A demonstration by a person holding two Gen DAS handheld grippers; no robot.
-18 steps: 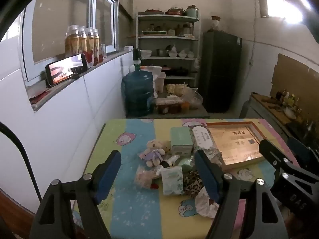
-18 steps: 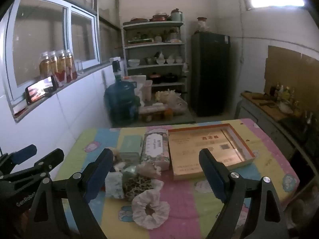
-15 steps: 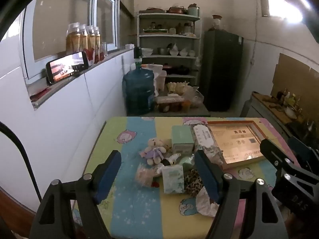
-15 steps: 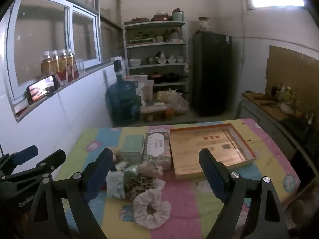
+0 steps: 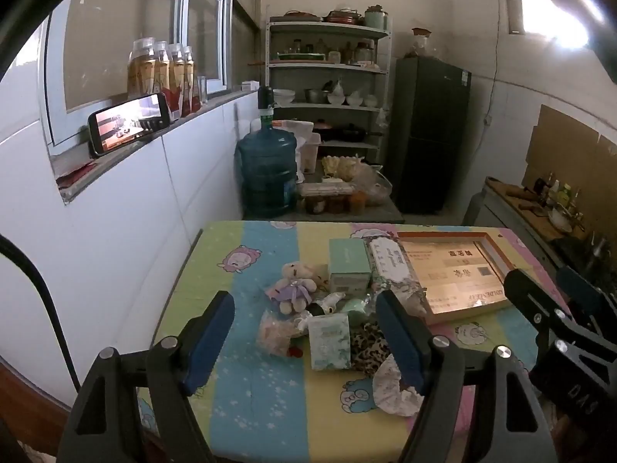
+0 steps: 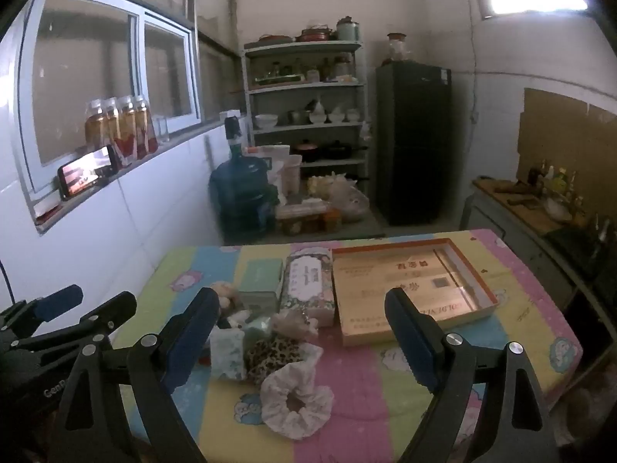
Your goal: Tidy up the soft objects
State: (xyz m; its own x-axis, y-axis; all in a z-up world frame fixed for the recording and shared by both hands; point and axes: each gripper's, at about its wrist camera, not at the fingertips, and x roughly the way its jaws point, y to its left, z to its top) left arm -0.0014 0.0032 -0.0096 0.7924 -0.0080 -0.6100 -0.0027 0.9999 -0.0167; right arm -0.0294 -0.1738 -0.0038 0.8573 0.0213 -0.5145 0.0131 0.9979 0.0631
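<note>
The table is covered by a striped cartoon cloth; an open shallow box printed with unreadable characters is kept clear beside the heap, seemingly for sorting. The 2 tongs, left gripper and right gripper, are held released, empty, above the pile. A white scrunchie and teddy lie unsorted.

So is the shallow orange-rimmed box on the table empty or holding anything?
Empty: the orange-rimmed box shows only its printed bottom; the soft things lie beside it.
</note>
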